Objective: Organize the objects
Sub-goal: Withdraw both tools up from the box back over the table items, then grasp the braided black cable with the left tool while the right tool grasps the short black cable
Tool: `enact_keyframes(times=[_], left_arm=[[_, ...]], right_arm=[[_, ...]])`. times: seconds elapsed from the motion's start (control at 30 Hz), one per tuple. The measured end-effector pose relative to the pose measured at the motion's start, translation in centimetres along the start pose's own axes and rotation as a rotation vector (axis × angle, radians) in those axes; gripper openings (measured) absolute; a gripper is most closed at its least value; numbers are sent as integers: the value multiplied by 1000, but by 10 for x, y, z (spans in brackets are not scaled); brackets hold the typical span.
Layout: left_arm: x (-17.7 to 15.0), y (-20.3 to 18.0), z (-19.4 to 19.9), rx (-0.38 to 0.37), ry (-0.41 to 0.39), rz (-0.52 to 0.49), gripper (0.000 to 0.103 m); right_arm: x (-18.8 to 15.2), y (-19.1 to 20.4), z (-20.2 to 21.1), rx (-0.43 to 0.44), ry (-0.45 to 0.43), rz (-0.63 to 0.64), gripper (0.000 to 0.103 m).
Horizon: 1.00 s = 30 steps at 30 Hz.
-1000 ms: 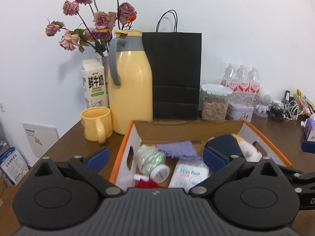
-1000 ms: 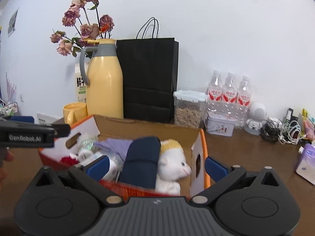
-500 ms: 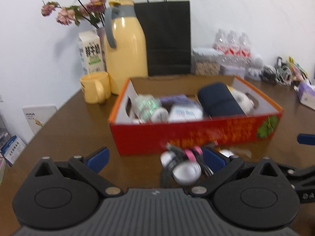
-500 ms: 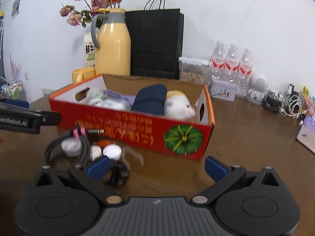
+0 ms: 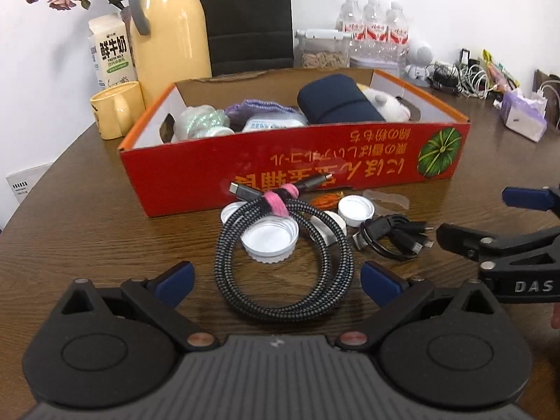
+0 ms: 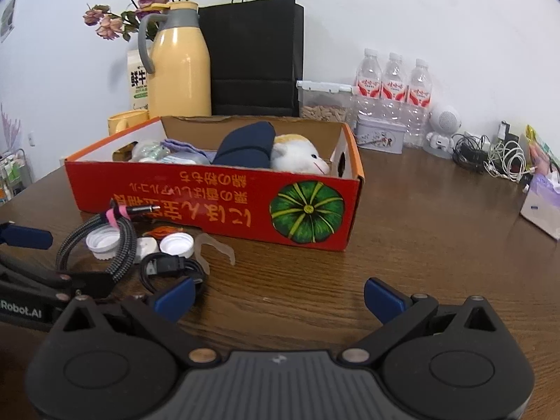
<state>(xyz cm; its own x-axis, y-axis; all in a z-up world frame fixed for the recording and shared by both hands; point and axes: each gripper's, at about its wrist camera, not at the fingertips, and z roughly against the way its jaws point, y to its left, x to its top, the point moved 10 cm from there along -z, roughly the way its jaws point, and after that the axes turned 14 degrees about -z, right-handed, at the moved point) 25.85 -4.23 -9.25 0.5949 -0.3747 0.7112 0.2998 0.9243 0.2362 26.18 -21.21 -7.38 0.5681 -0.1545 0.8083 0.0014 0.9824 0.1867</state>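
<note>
The coiled braided cable (image 5: 283, 262) lies on the desk (image 5: 87, 231) just ahead of the left tongs (image 5: 276, 276), whose jaws gape empty around its near edge. Behind it stands the red box (image 5: 297, 168). The right tongs (image 6: 278, 295), also released, hover beside it. Seemingly an approach: next, close on the coil.

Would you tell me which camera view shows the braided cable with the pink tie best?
The left wrist view: the braided cable lies whole and centred between the open fingers. The right wrist view shows it at the left edge, foreshortened.
</note>
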Motion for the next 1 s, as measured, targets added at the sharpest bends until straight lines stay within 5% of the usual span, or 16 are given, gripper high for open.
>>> enact_keyframes(times=[0.23, 0.37, 0.53, 1.0], left_arm=[[1, 5, -18, -14, 17, 50, 103], [0, 6, -18, -6, -11, 53, 103], [1, 2, -9, 0, -63, 31, 89], [2, 9, 7, 0, -144, 59, 87]], right_arm=[[0, 0, 1, 15, -2, -13, 103], [0, 0, 0, 16, 4, -13, 103], [0, 1, -2, 12, 10, -13, 103], [-1, -1, -2, 1, 10, -18, 103]])
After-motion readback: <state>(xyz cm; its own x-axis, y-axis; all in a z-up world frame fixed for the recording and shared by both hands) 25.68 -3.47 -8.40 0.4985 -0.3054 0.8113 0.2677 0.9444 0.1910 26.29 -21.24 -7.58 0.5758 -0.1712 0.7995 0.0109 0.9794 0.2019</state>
